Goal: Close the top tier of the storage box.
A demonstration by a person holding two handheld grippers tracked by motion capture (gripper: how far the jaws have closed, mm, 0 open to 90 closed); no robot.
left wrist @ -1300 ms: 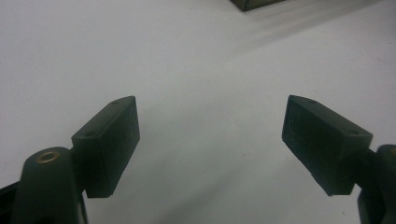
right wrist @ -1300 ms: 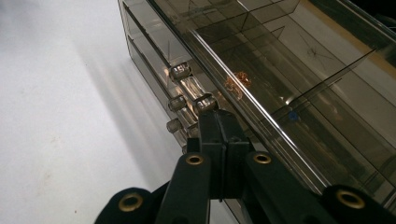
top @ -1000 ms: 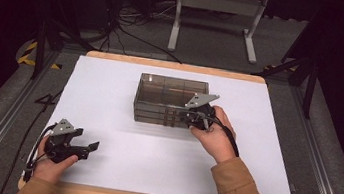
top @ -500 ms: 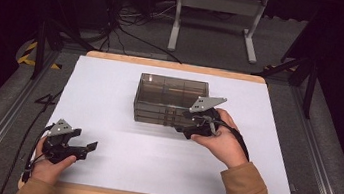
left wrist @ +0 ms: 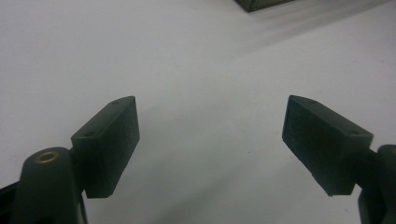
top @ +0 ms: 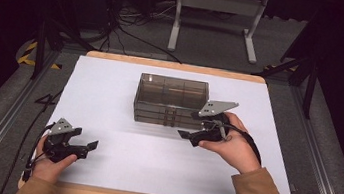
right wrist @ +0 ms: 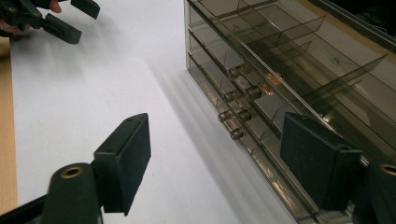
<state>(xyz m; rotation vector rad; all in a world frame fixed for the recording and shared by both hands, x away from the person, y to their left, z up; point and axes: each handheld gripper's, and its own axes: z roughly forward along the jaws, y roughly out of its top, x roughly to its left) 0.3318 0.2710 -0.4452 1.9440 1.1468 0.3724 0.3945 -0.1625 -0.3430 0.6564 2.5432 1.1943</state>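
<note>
A smoky, see-through drawer box (top: pixel 171 102) is seen on the white tabletop (top: pixel 109 99), a little toward twelve o'clock from the sheet's middle in the high view, with its drawer fronts turned toward six o'clock. In the right gripper view (right wrist: pixel 299 84) its open top is divided by thin partitions, and small round knobs (right wrist: pixel 236 112) are set in a cluster on the stacked drawer fronts, all of which lie flush. The right tongs (top: pixel 190 135) are held just beside the box, at about five o'clock from it, pointing toward nine o'clock along its front face. Their jaws have just been opening and are now spread wide, with nothing between them but bare tabletop; in the right gripper view (right wrist: pixel 215 163) one pad (right wrist: pixel 317 163) is seen close against the lower drawer front, though contact cannot be told. The right hand (top: pixel 234 148) is wrapped around the gripper body under its grey plate. The left tongs (top: pixel 88 144) are kept well apart from the box, near the tabletop's seven o'clock corner, gripped by the left hand (top: pixel 50 164). In the left gripper view (left wrist: pixel 210 149) their jaws are spread apart over empty white surface, and a corner of the box (left wrist: pixel 261 3) is caught at twelve o'clock.
</note>
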